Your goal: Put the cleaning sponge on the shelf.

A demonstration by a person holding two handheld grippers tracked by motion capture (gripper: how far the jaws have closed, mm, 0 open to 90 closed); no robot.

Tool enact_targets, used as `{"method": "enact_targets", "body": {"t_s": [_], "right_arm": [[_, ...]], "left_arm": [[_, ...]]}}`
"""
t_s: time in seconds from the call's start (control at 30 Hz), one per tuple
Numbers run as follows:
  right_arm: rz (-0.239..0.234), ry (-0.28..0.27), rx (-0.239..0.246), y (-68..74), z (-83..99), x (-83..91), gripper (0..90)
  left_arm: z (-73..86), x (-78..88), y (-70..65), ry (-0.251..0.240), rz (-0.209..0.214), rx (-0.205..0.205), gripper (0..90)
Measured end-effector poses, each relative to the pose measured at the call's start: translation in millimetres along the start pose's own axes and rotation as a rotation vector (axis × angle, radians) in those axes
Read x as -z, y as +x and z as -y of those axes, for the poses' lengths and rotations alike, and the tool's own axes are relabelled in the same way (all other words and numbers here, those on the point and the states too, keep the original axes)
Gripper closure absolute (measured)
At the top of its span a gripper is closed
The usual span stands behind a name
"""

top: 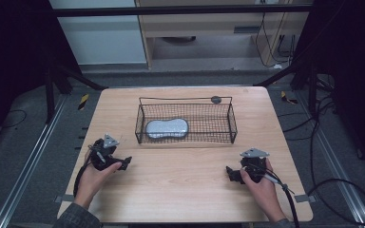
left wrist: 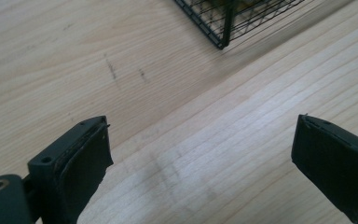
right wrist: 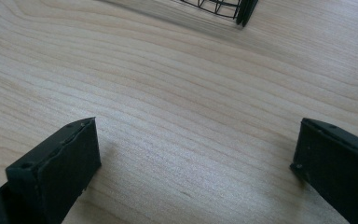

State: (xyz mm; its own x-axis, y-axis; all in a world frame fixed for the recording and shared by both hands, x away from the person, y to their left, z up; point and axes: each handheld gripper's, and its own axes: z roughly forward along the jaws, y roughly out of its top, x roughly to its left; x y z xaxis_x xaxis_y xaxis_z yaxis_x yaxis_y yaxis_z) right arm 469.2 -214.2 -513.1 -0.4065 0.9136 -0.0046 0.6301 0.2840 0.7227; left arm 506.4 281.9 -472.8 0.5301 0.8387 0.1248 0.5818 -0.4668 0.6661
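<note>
Light wood table (top: pixel 180 190) w/ wire basket (top: pixel 232 124); dark room. Left gripper (top: pixel 126 162) & right gripper (top: pixel 229 173) jaws wide apart, holding nothing.

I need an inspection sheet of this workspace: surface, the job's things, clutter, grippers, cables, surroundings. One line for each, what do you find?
Surface: wooden table, pale, with faint dark scuffs in the left gripper view.
Job's things: black wire basket at the table's far middle; a light grey peanut-shaped pouch lies inside it, toward its left end.
Clutter: a small dark round object behind the basket.
Grippers: left gripper and right gripper low over the table near the person, jaws apart, holding nothing.
Cables: one cable trails from the right gripper; more lie on the floor at right.
Surroundings: dark frame bars, grey floor, light cabinet beyond.
</note>
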Motion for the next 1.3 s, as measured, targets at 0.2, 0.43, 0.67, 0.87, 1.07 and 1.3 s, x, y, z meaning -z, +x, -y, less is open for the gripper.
{"method": "enact_targets", "body": {"t_s": [0.2,0.43,0.67,0.87,1.07,1.3], "right_arm": [[0.0,0.0,0.0,0.1,0.0,0.0,0.6],[-0.001,0.0,0.001,0.2,-0.1,-0.1,0.6],[-0.002,-0.001,0.004,0.3,-0.1,-0.3,0.6],[-0.005,0.001,-0.001,0.7,-0.3,0.0,0.6],[-0.006,0.001,-0.001,0.9,-0.4,0.0,0.6],[-0.004,0.0,0.002,0.9,-0.4,-0.1,0.6]], "left_arm": [[6.3,-3.9,10.2,-0.008,-0.01,0.035,3.6],[14.2,-13.6,22.6,-0.004,-0.004,0.076,2.9],[19.7,-18.2,29.5,-0.007,0.006,0.108,2.8],[24.6,-24.3,31.6,-0.003,0.01,0.133,1.5],[30.1,-25.7,32.3,-0.048,0.016,0.136,0.0],[30.3,-25.7,31.9,-0.049,0.015,0.14,0.0]]}}
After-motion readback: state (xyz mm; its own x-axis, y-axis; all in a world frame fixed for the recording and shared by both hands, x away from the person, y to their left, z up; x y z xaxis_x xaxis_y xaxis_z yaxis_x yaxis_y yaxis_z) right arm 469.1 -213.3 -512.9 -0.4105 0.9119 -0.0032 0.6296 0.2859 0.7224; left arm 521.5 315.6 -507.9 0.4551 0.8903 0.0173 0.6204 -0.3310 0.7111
